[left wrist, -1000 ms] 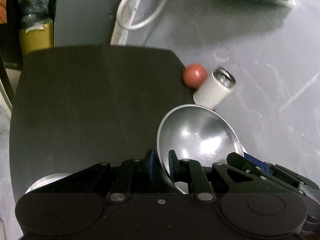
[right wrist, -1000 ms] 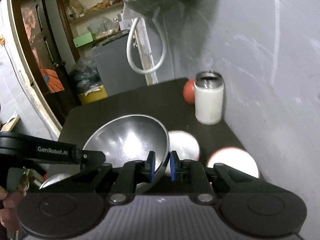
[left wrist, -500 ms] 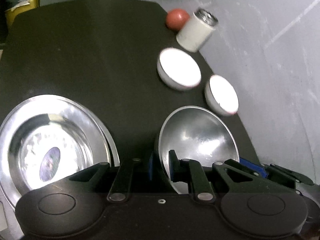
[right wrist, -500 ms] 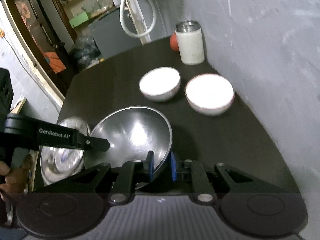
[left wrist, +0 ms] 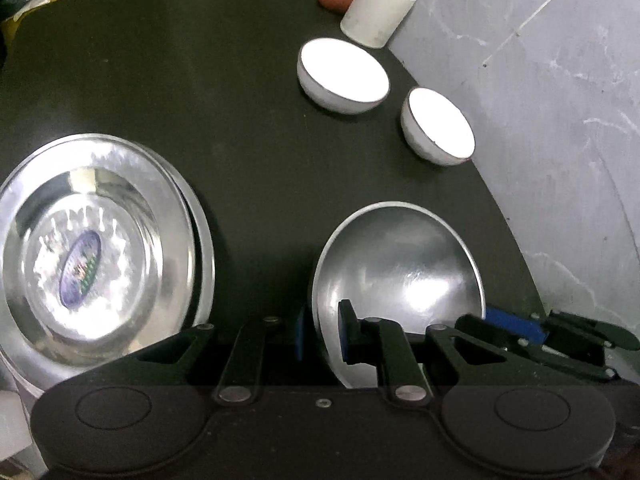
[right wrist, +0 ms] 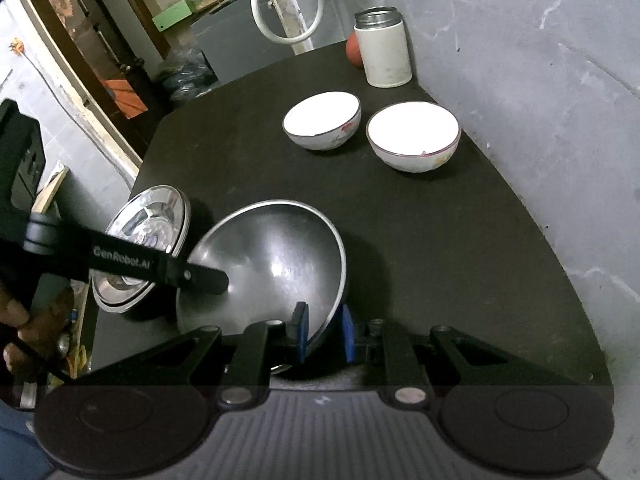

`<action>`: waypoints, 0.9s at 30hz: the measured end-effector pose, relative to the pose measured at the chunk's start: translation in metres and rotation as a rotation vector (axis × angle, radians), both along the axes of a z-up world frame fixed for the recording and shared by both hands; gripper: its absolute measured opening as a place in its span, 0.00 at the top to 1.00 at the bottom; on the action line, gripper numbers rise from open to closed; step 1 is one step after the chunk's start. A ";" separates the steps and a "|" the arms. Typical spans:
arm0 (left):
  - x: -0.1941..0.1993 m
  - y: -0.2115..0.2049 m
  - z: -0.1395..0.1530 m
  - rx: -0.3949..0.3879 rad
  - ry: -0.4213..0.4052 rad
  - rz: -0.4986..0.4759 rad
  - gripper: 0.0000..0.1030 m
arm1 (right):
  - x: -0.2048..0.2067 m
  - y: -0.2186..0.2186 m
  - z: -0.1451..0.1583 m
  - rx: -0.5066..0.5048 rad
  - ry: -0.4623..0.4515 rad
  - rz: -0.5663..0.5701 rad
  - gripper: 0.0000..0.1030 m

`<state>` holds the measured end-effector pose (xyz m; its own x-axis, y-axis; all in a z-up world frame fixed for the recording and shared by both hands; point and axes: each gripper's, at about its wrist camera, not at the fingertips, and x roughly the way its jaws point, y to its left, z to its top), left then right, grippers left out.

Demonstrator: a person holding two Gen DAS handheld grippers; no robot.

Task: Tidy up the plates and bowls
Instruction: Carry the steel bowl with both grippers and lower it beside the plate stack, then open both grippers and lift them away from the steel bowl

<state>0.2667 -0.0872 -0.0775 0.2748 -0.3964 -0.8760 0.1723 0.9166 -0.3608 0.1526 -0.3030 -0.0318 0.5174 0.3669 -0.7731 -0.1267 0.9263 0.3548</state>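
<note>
Both claws grasp one steel bowl (right wrist: 276, 264) by its rim: left claw (left wrist: 322, 334), right claw (right wrist: 322, 332). Two white bowls (right wrist: 322, 124) sit ahead on the bench (right wrist: 440, 240).

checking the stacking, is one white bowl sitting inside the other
No, the two white bowls sit side by side on the dark table, with a gap between them.
</note>
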 end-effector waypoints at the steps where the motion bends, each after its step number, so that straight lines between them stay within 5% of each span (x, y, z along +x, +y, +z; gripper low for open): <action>1: -0.001 -0.001 0.000 -0.001 0.000 0.002 0.84 | 0.000 -0.001 0.000 0.001 -0.002 0.004 0.78; 5: -0.003 -0.002 0.000 -0.005 0.003 0.025 0.80 | 0.000 -0.005 0.000 0.019 -0.013 0.026 0.75; 6: -0.004 -0.002 0.001 -0.002 -0.002 0.034 0.71 | 0.000 -0.006 0.001 0.019 -0.024 0.032 0.70; 8: -0.007 -0.004 0.005 0.023 -0.022 0.043 0.49 | -0.002 -0.007 0.003 0.007 -0.045 0.033 0.33; 9: -0.009 -0.006 0.009 0.045 -0.041 0.048 0.37 | -0.002 -0.008 0.004 0.004 -0.059 0.028 0.29; 13: -0.019 -0.010 0.023 0.119 -0.094 0.046 0.28 | -0.002 -0.016 0.001 0.031 -0.068 0.015 0.17; 19: -0.031 -0.014 0.043 0.205 -0.154 0.039 0.14 | -0.006 -0.022 -0.004 0.069 -0.089 0.006 0.00; 21: -0.034 -0.013 0.050 0.235 -0.173 0.044 0.04 | -0.009 -0.022 -0.004 0.072 -0.100 -0.007 0.00; 27: -0.035 -0.014 0.066 0.239 -0.239 0.087 0.02 | -0.022 -0.023 0.005 0.034 -0.133 -0.031 0.00</action>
